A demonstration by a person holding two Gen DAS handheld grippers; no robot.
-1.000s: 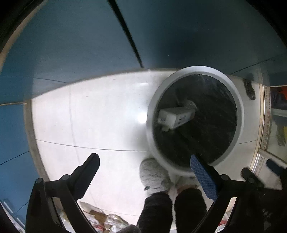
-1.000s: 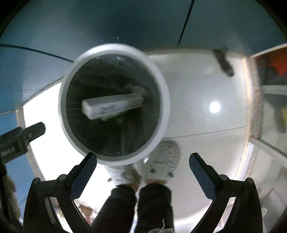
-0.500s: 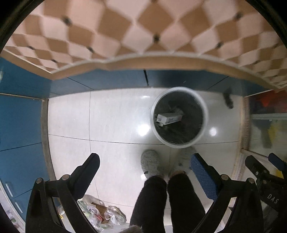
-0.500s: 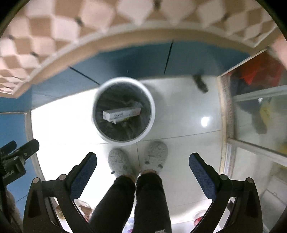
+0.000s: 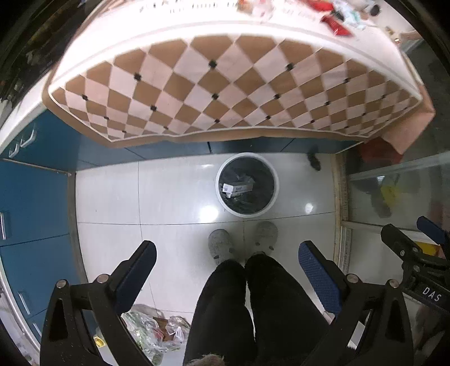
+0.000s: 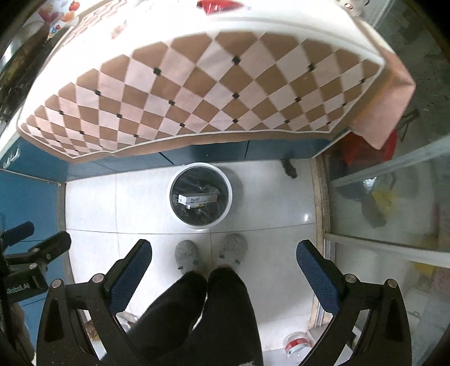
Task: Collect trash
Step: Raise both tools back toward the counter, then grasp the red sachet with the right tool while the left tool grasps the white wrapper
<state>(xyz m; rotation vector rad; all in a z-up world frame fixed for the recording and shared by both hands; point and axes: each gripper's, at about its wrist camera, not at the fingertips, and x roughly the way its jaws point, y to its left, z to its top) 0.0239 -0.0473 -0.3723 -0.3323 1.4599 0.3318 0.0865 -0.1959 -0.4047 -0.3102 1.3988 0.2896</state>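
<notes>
A white round bin (image 5: 272, 171) with a black liner stands on the floor under the table edge; it also shows in the right wrist view (image 6: 228, 185). A white carton (image 5: 238, 188) lies inside it, also seen in the right wrist view (image 6: 198, 200). My left gripper (image 5: 226, 257) is open and empty, high above the floor. My right gripper (image 6: 223, 256) is open and empty at the same height. Red wrappers (image 5: 336, 24) and other litter lie on the tabletop at the far edge.
A table with a checkered cloth (image 5: 225, 90) overhangs the bin. Blue cabinets (image 5: 31, 197) stand to the left, a glass door (image 6: 393, 202) to the right. The person's legs and grey slippers (image 5: 220, 249) are below me. A plastic bag of rubbish (image 5: 152, 335) lies on the floor.
Both grippers have risen well away from the bin, which now looks small. The table with its checkered cloth and the litter on top have come into view.
</notes>
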